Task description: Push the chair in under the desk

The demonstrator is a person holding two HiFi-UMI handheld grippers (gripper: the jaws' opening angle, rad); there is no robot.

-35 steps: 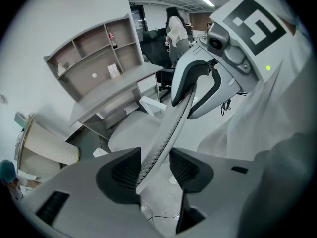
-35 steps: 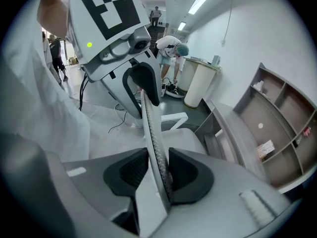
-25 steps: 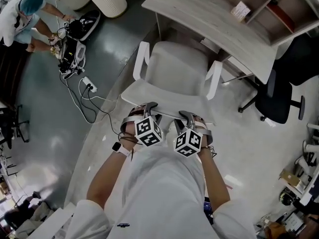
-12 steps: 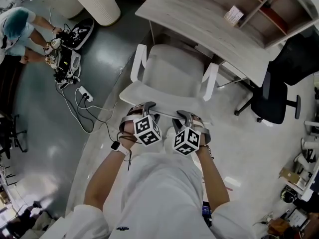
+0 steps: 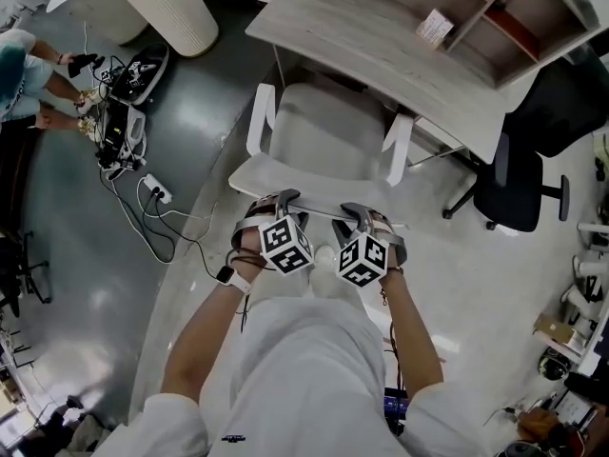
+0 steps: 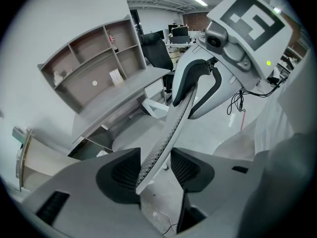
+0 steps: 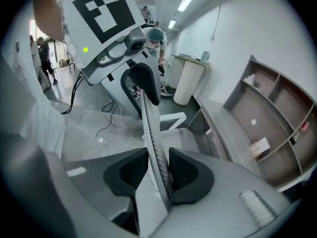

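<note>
The pale grey chair with white armrests (image 5: 324,139) has rolled closer to the light wood-grain desk with its open shelf unit (image 5: 381,55) than a second ago. Then a strip of floor showed between the seat's front and the desk edge. Now the seat front sits right at that edge, perhaps just beneath it. Both hands have travelled with the chair.

The left gripper (image 6: 154,168) straddles the top rim of the chair's perforated mesh backrest (image 6: 173,118). Its jaws are spread, with the rim leaning on one pad and a clear gap to the other, so it is not clamping. The right gripper (image 7: 158,175) straddles the same rim further along. Its jaws are also parted and have just opened slightly more, with the rim lying loosely between them. Both look to be pushing the rim rather than holding it.

As I judge it, the push is under way but far from finished. Most of the seat, both armrests and the whole backrest are outside the desk. What is left is a steady, straight shove until the seat goes under. Whether the armrests will clear the desktop cannot be told from here.
</note>
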